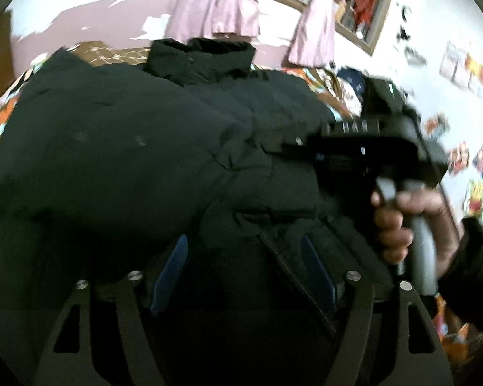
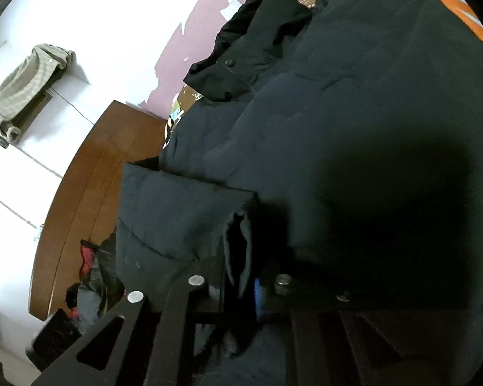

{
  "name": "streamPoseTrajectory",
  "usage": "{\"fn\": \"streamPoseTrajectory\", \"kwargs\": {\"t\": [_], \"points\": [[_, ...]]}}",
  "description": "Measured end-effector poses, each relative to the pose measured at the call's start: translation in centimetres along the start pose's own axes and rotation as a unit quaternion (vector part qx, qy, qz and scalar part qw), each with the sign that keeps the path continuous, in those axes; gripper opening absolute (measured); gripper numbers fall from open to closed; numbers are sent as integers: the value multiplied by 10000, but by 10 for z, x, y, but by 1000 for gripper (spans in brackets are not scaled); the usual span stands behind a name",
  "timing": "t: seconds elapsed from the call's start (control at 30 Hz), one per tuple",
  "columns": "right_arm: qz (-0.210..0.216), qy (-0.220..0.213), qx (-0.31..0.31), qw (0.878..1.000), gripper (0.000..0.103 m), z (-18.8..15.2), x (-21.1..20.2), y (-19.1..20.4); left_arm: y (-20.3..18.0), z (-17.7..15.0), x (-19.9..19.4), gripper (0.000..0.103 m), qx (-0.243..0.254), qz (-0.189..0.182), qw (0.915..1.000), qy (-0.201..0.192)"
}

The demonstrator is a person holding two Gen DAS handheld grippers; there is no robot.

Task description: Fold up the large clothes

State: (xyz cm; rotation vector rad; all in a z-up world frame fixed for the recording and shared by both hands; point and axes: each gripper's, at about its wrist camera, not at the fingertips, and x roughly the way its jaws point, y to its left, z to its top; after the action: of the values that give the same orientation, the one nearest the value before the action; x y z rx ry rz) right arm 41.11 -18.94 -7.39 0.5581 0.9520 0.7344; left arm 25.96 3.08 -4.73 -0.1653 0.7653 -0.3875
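Observation:
A large black padded jacket (image 1: pixel 119 148) lies spread on a bed with a colourful cover, its collar (image 1: pixel 199 58) at the far side. My left gripper (image 1: pixel 244 267) is open, its blue-padded fingers (image 1: pixel 170 273) resting over the jacket's lower front by the zip. My right gripper shows in the left wrist view (image 1: pixel 293 144), held by a hand (image 1: pixel 399 225) over the jacket's right side. In the right wrist view my right gripper (image 2: pixel 241 276) is shut on the jacket's sleeve cuff (image 2: pixel 238 241), with the jacket body (image 2: pixel 354 112) beyond.
Pink curtains (image 1: pixel 215 3) and a window are behind the bed. A wall with stickers (image 1: pixel 467 74) is at the right. A brown wooden bed frame (image 2: pixel 90 186) and a bag of things (image 2: pixel 90 276) on the floor are at the left of the right wrist view.

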Motion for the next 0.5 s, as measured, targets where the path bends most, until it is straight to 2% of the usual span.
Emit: {"fn": "streamPoseTrajectory", "kwargs": {"t": [0.1,0.23,0.37,0.5], "points": [[-119,-328,-383,9987,8,2,-16,15,8,9,-20,67,-244,93,9995,-180],[-468,-1044,-972,9887,8,20,-50,33,19,28,-42,68,-336,490,9972,-451],[-1010,-1569,-1341,9733,8,46,-77,38,28,37,-54,68,-230,890,9941,-570],[-1695,-1798,-1729,9534,8,66,-83,31,47,47,-58,68,-367,1158,9910,-570]]}}
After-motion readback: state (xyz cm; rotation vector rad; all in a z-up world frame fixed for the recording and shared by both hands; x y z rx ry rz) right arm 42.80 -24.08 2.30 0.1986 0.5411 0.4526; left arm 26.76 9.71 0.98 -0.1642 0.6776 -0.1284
